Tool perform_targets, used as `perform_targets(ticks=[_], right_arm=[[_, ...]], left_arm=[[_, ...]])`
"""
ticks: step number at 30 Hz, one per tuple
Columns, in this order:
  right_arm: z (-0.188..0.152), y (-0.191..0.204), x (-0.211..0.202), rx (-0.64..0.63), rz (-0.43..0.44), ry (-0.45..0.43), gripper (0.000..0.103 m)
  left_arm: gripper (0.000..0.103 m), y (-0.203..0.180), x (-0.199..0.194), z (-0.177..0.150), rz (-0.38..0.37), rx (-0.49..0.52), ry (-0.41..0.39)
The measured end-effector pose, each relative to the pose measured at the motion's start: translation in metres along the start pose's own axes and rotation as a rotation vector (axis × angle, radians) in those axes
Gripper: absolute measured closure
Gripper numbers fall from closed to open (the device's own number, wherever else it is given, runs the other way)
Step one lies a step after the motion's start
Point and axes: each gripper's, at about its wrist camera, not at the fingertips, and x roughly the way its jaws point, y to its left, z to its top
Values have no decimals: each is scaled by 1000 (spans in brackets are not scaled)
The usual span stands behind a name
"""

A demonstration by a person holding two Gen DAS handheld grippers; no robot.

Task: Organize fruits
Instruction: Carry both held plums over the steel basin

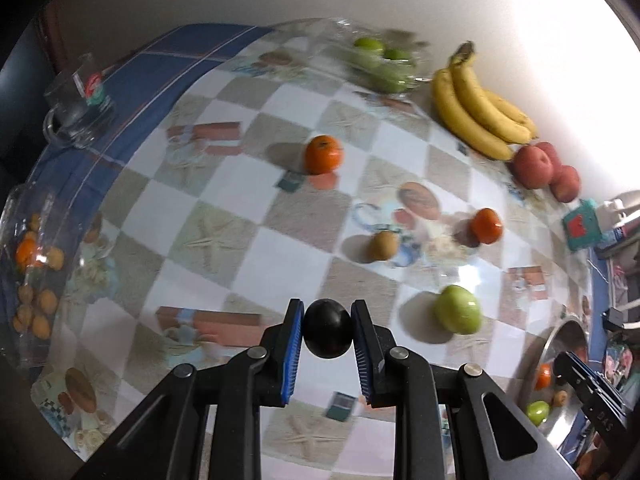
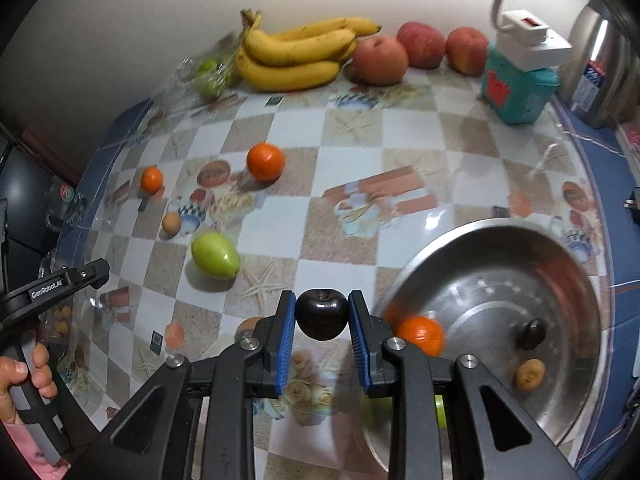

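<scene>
1. Left wrist view: we hold the left gripper (image 1: 327, 334) clamped on a dark plum (image 1: 328, 329), both blue pads (image 1: 294, 354) touching its sides, above the checkered tablecloth (image 1: 240, 216).
2. On the cloth ahead we see a green guava (image 1: 458, 309), a kiwi (image 1: 383, 245), and two tangerines (image 1: 324, 154), well apart from each other.
3. Along the wall we see bananas (image 1: 476, 108) just beside red apples (image 1: 546, 170).
4. At lower right we see the steel bowl (image 1: 560, 344) holding small fruits.
5. Right wrist view: we hold the right gripper (image 2: 321, 316) closed on a second dark plum (image 2: 321, 314), beside the rim of the steel bowl (image 2: 500, 232).
6. In the bowl we see a tangerine (image 2: 422, 335), a dark fruit (image 2: 531, 333) and a brown fruit (image 2: 530, 374).
</scene>
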Motion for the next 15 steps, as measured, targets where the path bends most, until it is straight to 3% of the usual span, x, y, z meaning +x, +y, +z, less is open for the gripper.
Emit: perform_targets(ticks=[15], right_arm=[[-3, -83, -19, 167, -87, -30, 76]], left_arm=[[77, -94, -2, -26, -94, 188, 12]])
